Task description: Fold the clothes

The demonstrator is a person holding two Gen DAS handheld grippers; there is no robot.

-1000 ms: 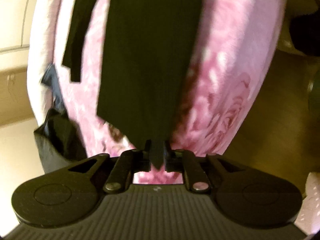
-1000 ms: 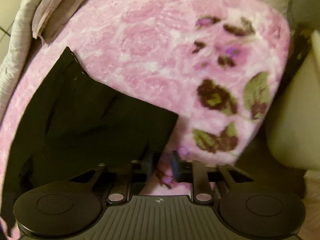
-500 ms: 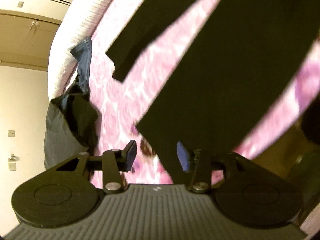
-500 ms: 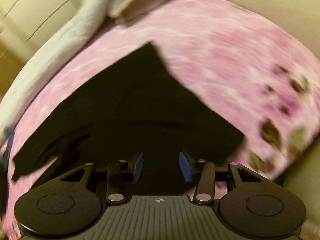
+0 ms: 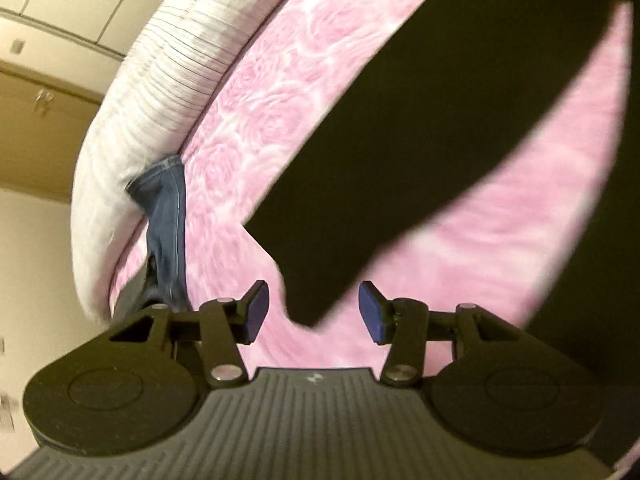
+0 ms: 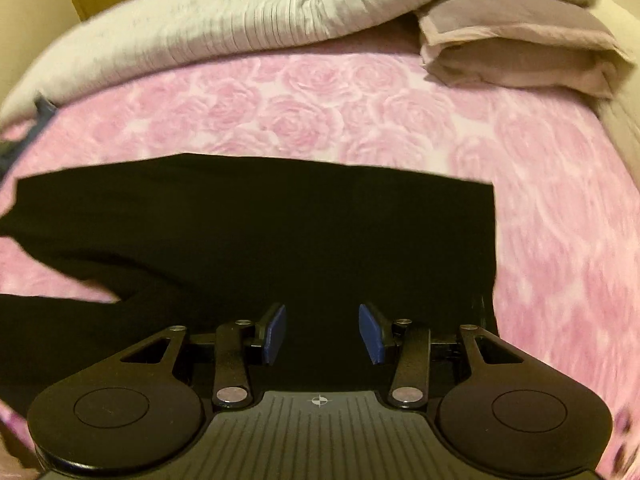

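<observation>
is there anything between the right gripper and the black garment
Nothing visible. The right gripper, jaws open and empty, hangs right over the black garment, which lies flat on the pink blanket. The folded cloth sits far off at the back.

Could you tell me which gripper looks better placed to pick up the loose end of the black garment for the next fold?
Probably left: the left gripper is open, with the black garment ending just ahead of it. The right gripper is over the wide middle.

pink rose blanket (image 6: 320,96), grey quilt (image 6: 248,20), folded pillowcase (image 6: 516,52).
</observation>
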